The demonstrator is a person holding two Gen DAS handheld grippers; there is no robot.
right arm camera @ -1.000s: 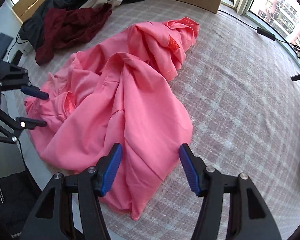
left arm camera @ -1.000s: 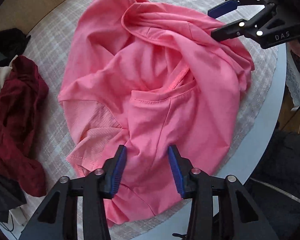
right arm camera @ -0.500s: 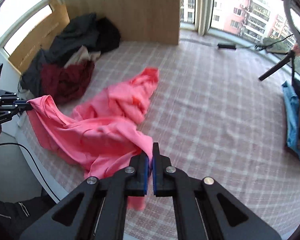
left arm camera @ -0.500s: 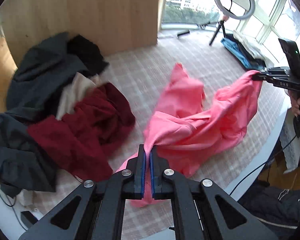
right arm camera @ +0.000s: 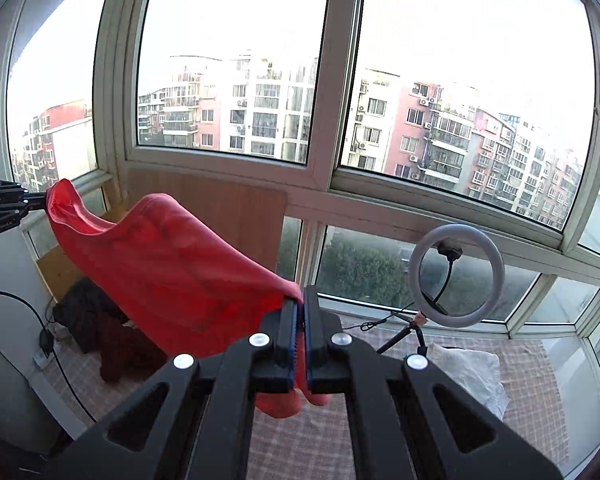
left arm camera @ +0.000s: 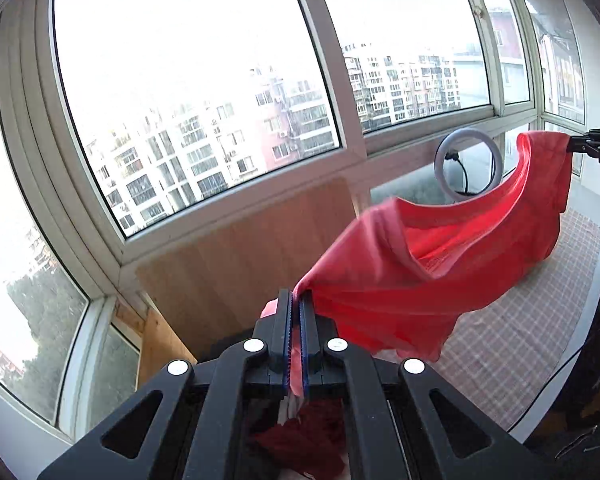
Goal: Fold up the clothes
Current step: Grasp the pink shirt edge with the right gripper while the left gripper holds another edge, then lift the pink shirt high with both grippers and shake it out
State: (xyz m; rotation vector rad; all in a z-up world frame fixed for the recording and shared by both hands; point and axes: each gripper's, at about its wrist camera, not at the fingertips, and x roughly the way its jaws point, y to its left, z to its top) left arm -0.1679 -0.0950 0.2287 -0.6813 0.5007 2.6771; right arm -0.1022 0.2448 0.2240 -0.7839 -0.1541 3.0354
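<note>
One pink shirt point(left arm camera: 440, 276); two hand-held grippers point(left arm camera: 296, 304); one ring light point(right arm camera: 456, 270).

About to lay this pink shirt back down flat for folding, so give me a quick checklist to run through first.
1. Left tool clamped on the pink shirt: ok.
2. Right tool clamped on it: ok.
3. Shirt lifted off the checked cloth: ok.
4. Shirt taut between the tools: not ok, it sags.
5. Landing spot clear: cannot tell, the shirt hides it.
6. Ring light apart from the shirt: ok.

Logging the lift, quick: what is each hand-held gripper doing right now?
Left hand-held gripper: closed on the pink shirt.
Right hand-held gripper: closed on the same shirt.
</note>
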